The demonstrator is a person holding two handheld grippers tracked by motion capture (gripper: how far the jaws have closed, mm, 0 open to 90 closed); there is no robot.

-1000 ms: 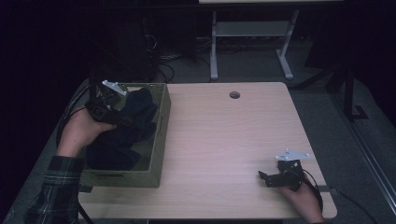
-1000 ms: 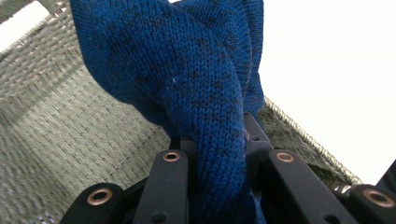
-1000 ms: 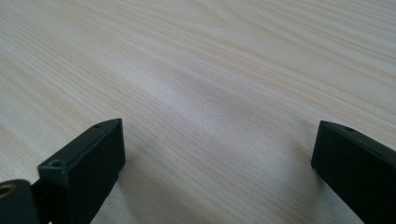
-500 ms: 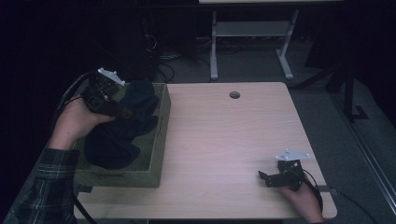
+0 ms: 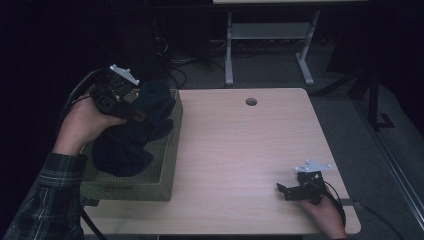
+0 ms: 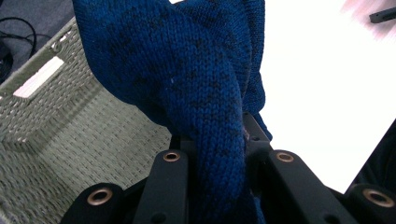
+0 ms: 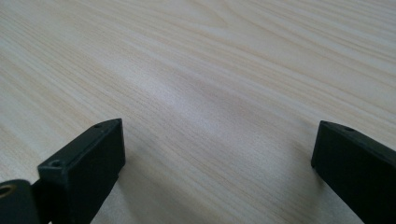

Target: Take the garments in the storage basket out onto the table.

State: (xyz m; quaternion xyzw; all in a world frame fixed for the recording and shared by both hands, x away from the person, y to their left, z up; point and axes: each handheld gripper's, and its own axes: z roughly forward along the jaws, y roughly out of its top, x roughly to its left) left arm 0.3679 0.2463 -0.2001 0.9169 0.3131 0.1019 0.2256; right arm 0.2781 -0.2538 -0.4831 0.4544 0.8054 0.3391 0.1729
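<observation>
- We are gripping a blue knit [image 6: 201, 93] with our left gripper [image 5: 131, 111], jaws clamping a bunched fold of it.
- The knit is hanging partly over the basket [image 5: 170, 150] at the table's [image 5: 240, 150] nine o'clock side, its lower part lying inside.
- We are resting our right gripper [image 5: 281, 189] at five o'clock, jaws standing wide over bare wood.

No text, label, brand, number or sign can be read on anything at this table.
</observation>
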